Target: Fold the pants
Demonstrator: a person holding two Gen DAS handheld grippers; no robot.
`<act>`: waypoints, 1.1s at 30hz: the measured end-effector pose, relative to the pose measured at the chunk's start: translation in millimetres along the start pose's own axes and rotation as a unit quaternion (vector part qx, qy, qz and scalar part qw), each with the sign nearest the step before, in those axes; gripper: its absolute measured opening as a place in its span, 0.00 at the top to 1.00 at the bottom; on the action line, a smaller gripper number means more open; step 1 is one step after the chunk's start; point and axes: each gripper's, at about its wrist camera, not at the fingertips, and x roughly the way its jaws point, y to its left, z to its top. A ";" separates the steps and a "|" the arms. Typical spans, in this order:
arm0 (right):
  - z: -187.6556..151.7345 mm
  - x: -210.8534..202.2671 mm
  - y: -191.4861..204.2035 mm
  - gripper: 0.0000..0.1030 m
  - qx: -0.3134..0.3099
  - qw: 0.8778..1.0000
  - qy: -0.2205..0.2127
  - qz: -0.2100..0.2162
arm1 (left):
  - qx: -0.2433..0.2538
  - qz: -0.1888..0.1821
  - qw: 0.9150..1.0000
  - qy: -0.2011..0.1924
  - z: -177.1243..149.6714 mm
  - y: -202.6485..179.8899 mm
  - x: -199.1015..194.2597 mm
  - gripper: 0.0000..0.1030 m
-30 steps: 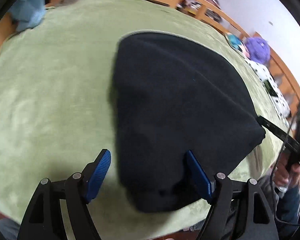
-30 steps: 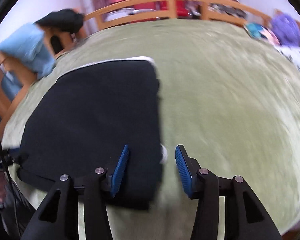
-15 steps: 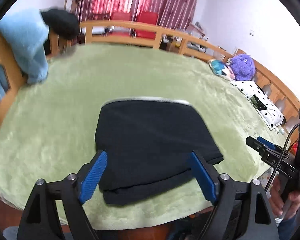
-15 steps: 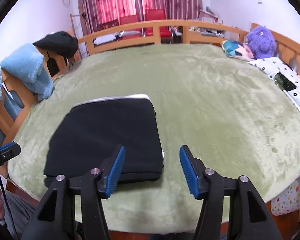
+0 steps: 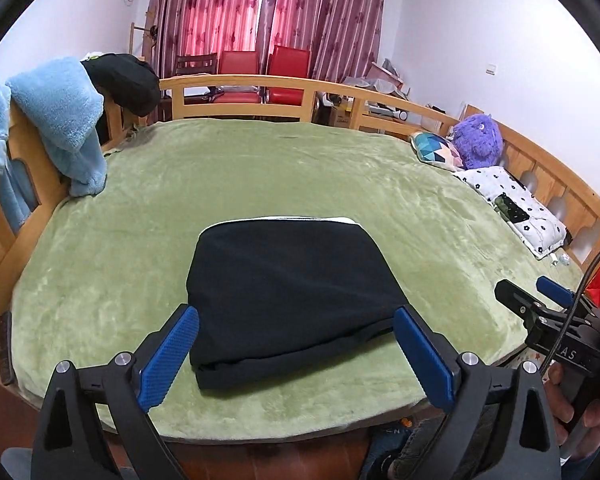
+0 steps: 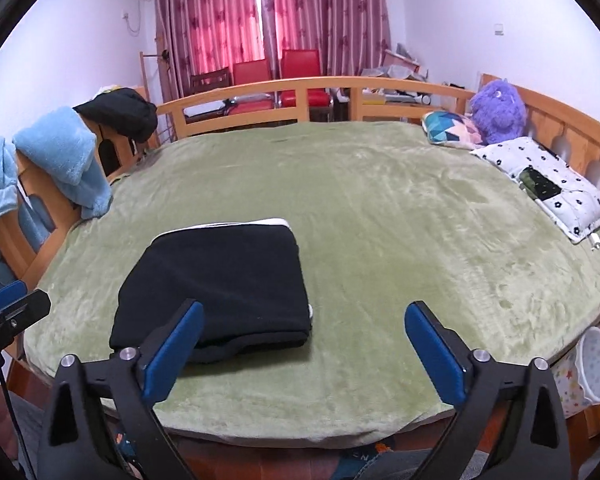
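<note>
The black pants (image 5: pixel 288 292) lie folded into a thick rectangle near the front edge of the green bed cover (image 5: pixel 260 168), with a white edge showing at the far side. They also show in the right wrist view (image 6: pixel 224 284), left of centre. My left gripper (image 5: pixel 296 356) is open and empty, held back above the bed's front edge in line with the pants. My right gripper (image 6: pixel 304 352) is open and empty, to the right of the pants. Neither touches the cloth.
A wooden bed rail (image 5: pixel 240 84) runs around the bed. Blue towels (image 5: pixel 60 120) and a dark garment (image 5: pixel 124 80) hang on the left rail. A purple plush toy (image 6: pixel 498 110), pillows (image 6: pixel 548 184) and a phone lie at the right. A white bin (image 6: pixel 592 368) stands below.
Both grippers have pulled back and up from the pants, and the right one has opened wider. The folded pants stay flat on the bed.
</note>
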 end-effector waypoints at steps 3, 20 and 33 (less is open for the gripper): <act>-1.4 -1.4 -2.6 0.01 -0.001 1.000 -0.001 -0.006 | 0.002 0.002 1.000 -0.004 -1.3 -4.7 -2.3 0.04; -2.6 -1.3 -8.8 0.01 0.008 1.000 0.003 0.001 | 0.000 0.007 1.000 -0.004 -2.1 -3.2 -2.4 0.04; -3.9 -1.6 -11.8 0.01 0.007 1.000 0.004 0.000 | -0.004 0.008 1.000 -0.004 -1.1 1.8 -1.7 0.04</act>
